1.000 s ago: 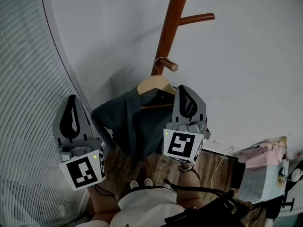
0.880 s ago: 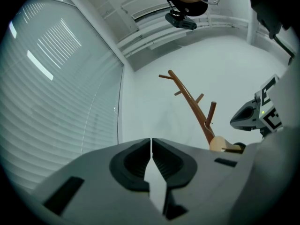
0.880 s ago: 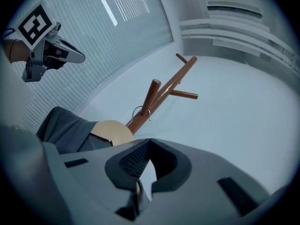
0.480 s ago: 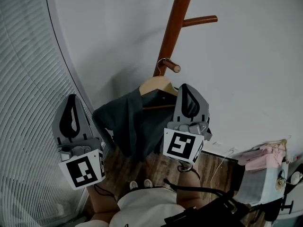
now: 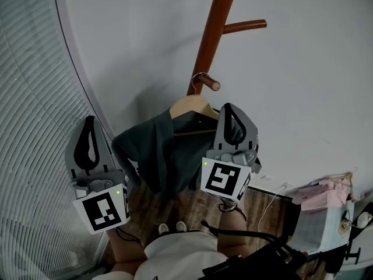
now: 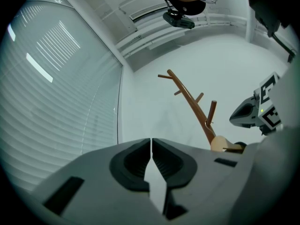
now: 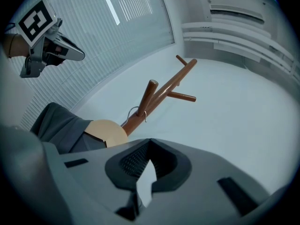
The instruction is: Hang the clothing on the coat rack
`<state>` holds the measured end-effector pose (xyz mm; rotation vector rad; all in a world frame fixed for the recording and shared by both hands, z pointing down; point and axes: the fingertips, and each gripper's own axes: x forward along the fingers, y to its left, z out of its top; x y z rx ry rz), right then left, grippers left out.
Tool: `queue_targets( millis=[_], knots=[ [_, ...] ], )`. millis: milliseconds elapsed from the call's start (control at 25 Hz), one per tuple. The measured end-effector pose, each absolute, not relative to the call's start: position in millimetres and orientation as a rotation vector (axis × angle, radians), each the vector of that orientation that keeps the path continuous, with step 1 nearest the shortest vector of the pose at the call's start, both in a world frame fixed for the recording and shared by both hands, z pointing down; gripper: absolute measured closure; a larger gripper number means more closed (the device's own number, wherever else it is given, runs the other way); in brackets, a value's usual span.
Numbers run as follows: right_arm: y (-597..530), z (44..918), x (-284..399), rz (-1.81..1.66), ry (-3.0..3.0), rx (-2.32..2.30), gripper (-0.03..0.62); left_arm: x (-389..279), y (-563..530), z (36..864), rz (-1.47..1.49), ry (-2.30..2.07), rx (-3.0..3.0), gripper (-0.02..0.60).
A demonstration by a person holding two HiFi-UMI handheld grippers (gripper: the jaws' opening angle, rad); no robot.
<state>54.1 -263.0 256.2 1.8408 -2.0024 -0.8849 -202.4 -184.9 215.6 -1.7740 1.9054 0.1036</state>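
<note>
Flanking the hung clothing point(image 5: 152, 150), the left gripper point(image 5: 89, 122) and right gripper point(image 5: 231, 109) tilt slightly upward, jaws together and empty

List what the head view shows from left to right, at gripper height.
Window blinds → left gripper → dark garment → right gripper → pink cloth.

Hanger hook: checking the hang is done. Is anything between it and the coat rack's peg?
Nothing visible does. The hanger hook already sits over the peg of the coat rack, dark garment hanging below.
</note>
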Motion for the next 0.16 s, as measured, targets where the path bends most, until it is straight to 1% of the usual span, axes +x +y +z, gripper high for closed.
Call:
queue_targets(
  millis=[160],
  knots=[
    [-263.4, 256.4, 54.4, -0.893, -2.001, 1.832, 0.576, -200.9, -186.2, 217.7, 0.091, 1.906, -1.776, 0.557]
  ],
)
